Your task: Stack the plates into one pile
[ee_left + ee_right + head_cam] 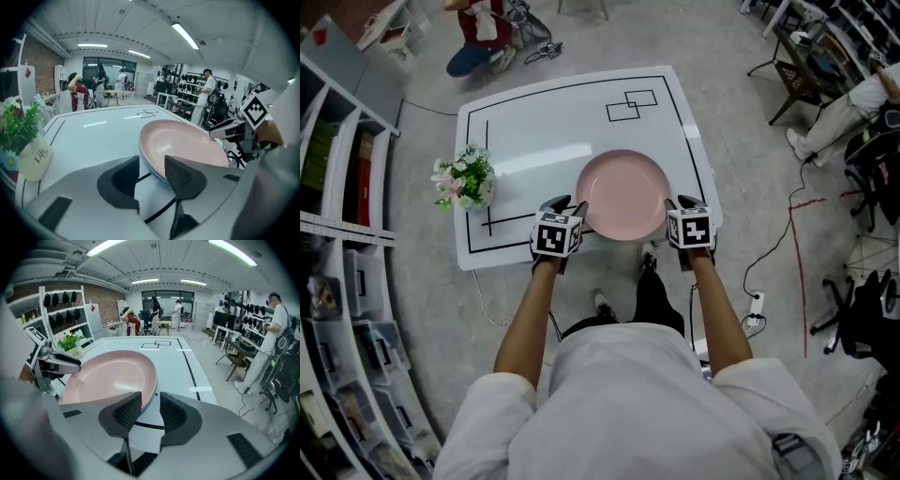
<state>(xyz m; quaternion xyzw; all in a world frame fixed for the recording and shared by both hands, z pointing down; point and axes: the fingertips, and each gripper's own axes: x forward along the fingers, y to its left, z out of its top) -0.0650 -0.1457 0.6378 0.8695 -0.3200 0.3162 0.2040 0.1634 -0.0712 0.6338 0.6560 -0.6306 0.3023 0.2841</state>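
A pink plate (623, 194) lies near the front edge of the white table (534, 122). In the left gripper view the pink plate (183, 140) rests on a second plate whose paler rim (152, 173) shows just under it. My left gripper (569, 206) is at the plate's left rim and my right gripper (680, 204) at its right rim. The left gripper (151, 164) is open, with the stacked rims reaching into the gap, untouched by the pads. The right gripper (150, 401) is open too, and the pink plate (108, 376) has its rim by the left pad.
A small vase of flowers (465, 178) stands on the table's left side, close to my left gripper. Black lines and two outlined squares (633, 104) mark the tabletop. Shelving (337, 244) runs along the left; cables and chairs lie on the floor to the right. People stand beyond the table.
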